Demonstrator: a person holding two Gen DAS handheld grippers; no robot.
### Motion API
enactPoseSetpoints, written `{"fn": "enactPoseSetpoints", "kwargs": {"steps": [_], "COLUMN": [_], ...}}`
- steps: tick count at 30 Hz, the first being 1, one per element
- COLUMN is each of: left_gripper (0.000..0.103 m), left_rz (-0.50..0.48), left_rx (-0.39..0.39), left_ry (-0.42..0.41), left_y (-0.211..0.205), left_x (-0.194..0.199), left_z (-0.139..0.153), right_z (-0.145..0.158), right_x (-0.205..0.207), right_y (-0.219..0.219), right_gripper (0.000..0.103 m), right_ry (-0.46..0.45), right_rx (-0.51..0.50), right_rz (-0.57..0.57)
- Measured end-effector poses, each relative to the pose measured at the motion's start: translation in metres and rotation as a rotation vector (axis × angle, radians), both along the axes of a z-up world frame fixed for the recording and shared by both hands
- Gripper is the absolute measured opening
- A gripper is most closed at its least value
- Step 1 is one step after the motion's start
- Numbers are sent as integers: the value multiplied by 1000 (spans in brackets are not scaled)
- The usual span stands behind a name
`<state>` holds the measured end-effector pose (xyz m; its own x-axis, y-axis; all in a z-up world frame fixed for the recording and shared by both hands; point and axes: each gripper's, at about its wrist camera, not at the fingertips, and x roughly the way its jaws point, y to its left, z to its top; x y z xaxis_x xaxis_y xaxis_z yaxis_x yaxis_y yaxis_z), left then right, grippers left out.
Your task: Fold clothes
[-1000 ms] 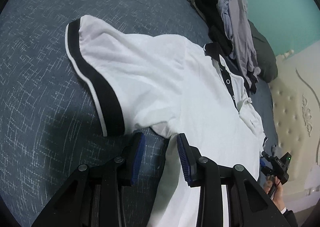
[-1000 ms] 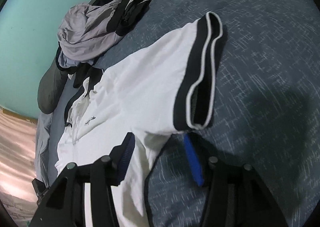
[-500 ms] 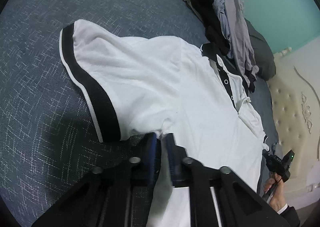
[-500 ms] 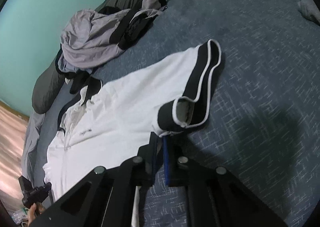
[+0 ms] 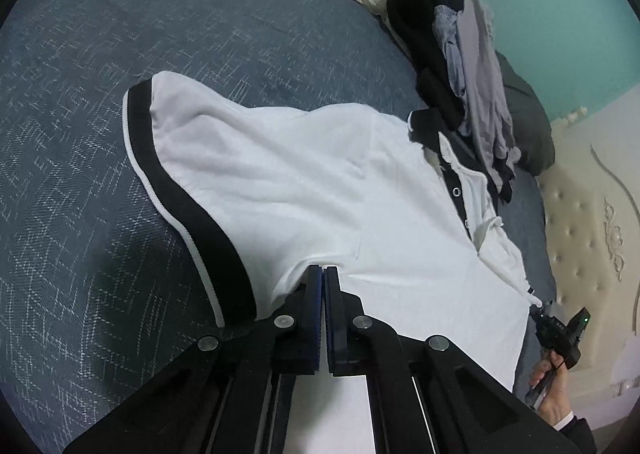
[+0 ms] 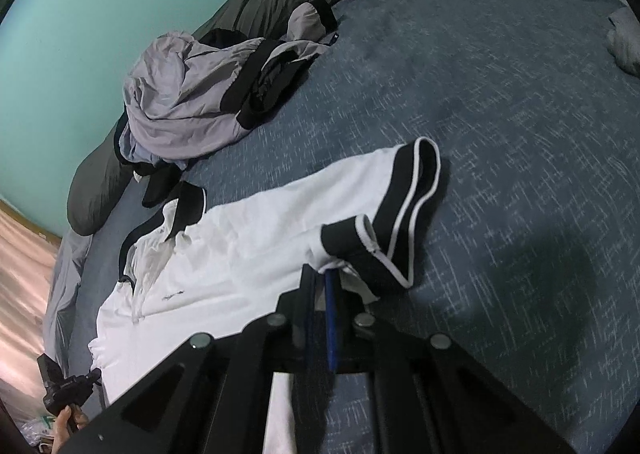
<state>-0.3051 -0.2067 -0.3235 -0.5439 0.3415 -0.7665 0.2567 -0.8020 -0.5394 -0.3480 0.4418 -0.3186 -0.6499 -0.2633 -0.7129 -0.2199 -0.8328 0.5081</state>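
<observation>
Now both grippers [image 5: 322, 270] [image 6: 320, 274] have clamped the shirt [image 5: 320, 189].

The polo shirt [image 5: 320, 189] is soft matt white cloth with black ribbed cuffs. Under it, the bed cover [image 5: 120, 53] is coarse, flecked blue-grey weave.

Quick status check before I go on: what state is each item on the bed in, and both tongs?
Polo shirt: spread front-up on the bed, collar open, pinched under both sleeves.
Right sleeve: lifted, cuff curled over.
Left sleeve: lying flat.
Clothes pile: crumpled, unfolded.
Left tongs: shut on the shirt.
Right tongs: shut on the shirt.
</observation>
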Motion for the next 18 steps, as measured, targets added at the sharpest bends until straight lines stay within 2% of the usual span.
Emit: {"fn": "enactPoseSetpoints", "kwargs": {"steps": [8,18], "left_gripper": [1,1], "left_rz": [6,-13], "left_rx": [17,-14], "left_ry": [-17,-33], "left_y": [-8,-4], "left_x": [1,-2], "left_z": [-8,-8], "right_z": [-19,-25], "right_x": [-1,-9], "right_y": [1,0], "right_gripper": [4,4], "right_ry": [-56,-73], "right_rx": [8,12], "right_rz": [1,20]}}
